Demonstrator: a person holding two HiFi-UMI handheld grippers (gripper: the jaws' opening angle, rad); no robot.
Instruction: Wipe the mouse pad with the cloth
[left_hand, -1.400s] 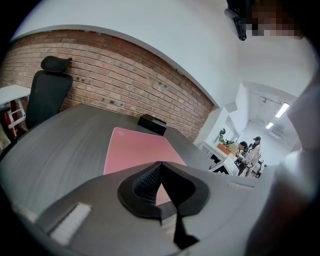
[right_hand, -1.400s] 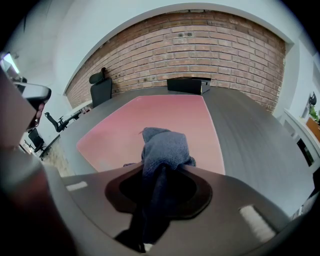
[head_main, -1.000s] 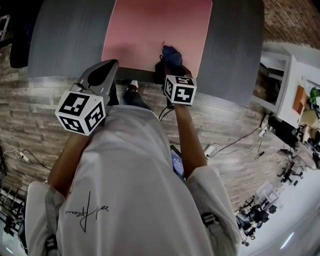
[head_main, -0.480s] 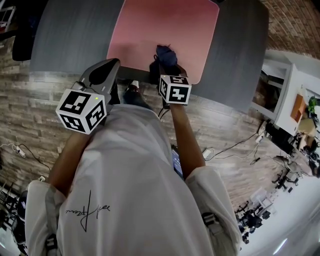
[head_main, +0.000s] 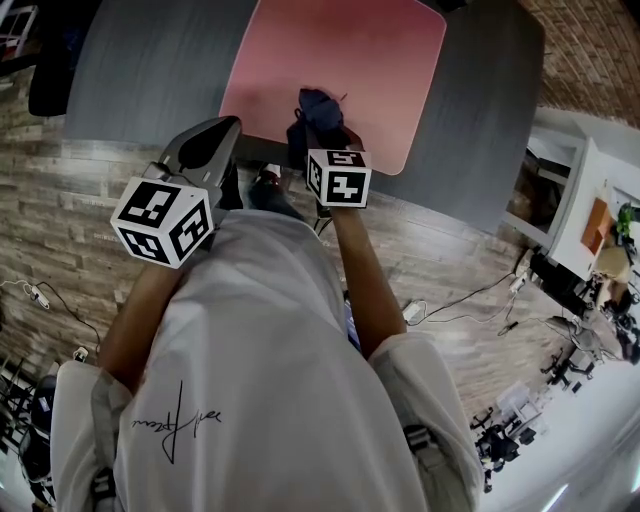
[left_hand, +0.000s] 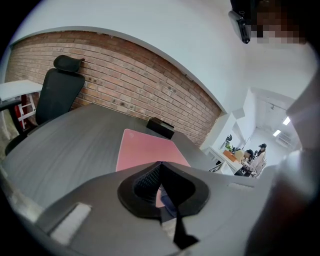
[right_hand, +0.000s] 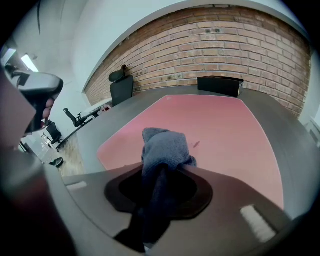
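Note:
A pink mouse pad (head_main: 350, 60) lies on the grey table (head_main: 140, 70). My right gripper (head_main: 318, 130) is over the pad's near edge, shut on a dark blue cloth (head_main: 317, 108) that bunches out past the jaws. In the right gripper view the cloth (right_hand: 165, 146) rests on the pad (right_hand: 220, 130), with a small dark speck (right_hand: 196, 144) just beside it. My left gripper (head_main: 222, 128) hangs at the table's near edge, left of the pad, off its surface. Its jaws (left_hand: 159, 165) meet with nothing between them.
A black box (right_hand: 220, 85) sits on the table past the pad's far end. A black office chair (left_hand: 60, 92) stands at the table's left side. Cables (head_main: 470, 290) lie on the wood floor, and white shelving (head_main: 590, 190) stands to the right.
The right gripper has slid the cloth leftward along the pad's near part. The left gripper has stayed put.

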